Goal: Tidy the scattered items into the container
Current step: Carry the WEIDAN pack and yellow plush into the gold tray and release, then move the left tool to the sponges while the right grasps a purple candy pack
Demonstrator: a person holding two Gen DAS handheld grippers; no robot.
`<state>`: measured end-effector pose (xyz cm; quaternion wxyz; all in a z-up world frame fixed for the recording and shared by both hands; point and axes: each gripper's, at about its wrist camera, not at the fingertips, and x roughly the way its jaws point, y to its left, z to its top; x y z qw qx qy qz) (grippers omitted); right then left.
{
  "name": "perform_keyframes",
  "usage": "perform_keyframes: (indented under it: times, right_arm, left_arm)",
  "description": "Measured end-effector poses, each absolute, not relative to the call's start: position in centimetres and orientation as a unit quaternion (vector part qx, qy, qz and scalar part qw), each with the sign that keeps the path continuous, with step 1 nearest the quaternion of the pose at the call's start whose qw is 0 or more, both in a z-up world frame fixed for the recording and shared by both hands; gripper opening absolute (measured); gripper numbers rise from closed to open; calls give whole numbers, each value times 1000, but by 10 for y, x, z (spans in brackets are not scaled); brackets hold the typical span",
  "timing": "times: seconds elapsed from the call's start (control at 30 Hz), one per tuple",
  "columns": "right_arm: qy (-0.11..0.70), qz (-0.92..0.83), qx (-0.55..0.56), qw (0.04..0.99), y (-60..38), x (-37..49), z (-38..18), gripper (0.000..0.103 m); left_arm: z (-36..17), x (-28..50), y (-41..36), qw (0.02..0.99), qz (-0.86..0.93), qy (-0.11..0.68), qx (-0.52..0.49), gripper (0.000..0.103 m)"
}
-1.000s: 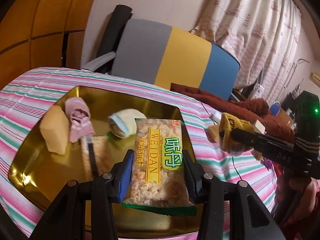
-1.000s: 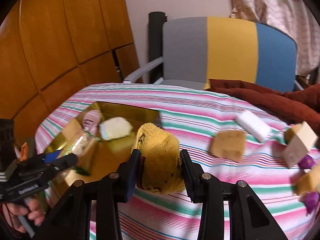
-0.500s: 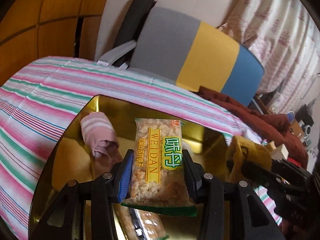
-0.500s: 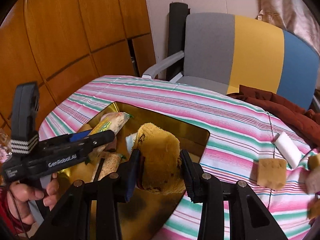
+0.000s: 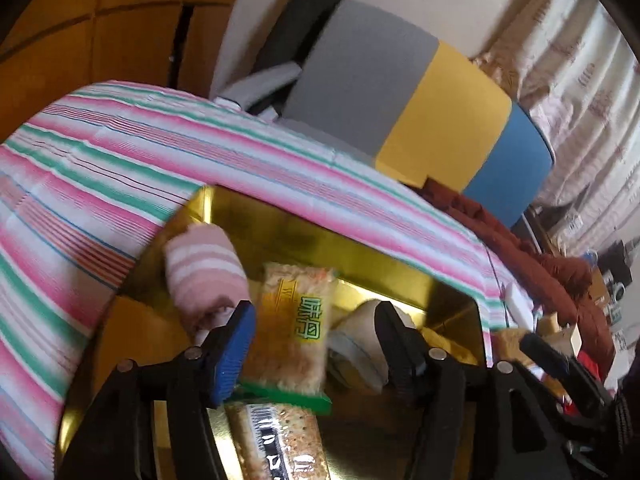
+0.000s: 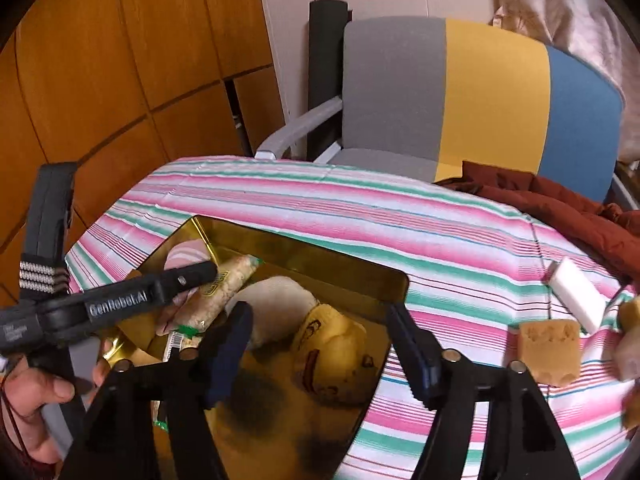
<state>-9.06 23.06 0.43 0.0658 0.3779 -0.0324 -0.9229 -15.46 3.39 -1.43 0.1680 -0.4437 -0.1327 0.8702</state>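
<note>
Both grippers had just been opening over the gold tray (image 6: 394, 286): the left gripper (image 5: 314, 330) freed the snack packet (image 5: 294, 334), the right gripper (image 6: 320, 332) dropped the yellow cloth (image 6: 332, 356), while the tan sponge (image 6: 550, 350) waited off the tray's right edge, nearer the right gripper.

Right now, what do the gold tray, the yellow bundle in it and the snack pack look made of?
Tray: likely metal or foil-faced card; its gold surface mirrors the things in it.
Yellow bundle: knitted fabric, soft and matte, maybe a rolled sock.
Snack pack: clear glossy plastic film with printed label; pale crumbly pieces show through.
</note>
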Motion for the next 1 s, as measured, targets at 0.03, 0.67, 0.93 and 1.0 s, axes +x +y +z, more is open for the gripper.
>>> perform_keyframes:
  times: [0.03, 0.67, 0.93, 1.0]
  right_arm:
    - [-30, -924, 374, 67, 231, -87, 6, 71]
    - [-62, -926, 369, 44, 279, -14, 13, 76]
    - [-75, -923, 378, 9, 320, 9, 5, 76]
    - [-77, -920, 384, 0, 332, 14, 1, 76]
  left_arm:
    - [-11, -151, 31, 162, 874, -140, -437, 64]
    - [-10, -66, 86, 249, 851, -143, -440, 65]
    - [-5, -34, 113, 283, 845, -119, -438, 65]
    - [-2, -26, 123, 296, 845, -107, -432, 65]
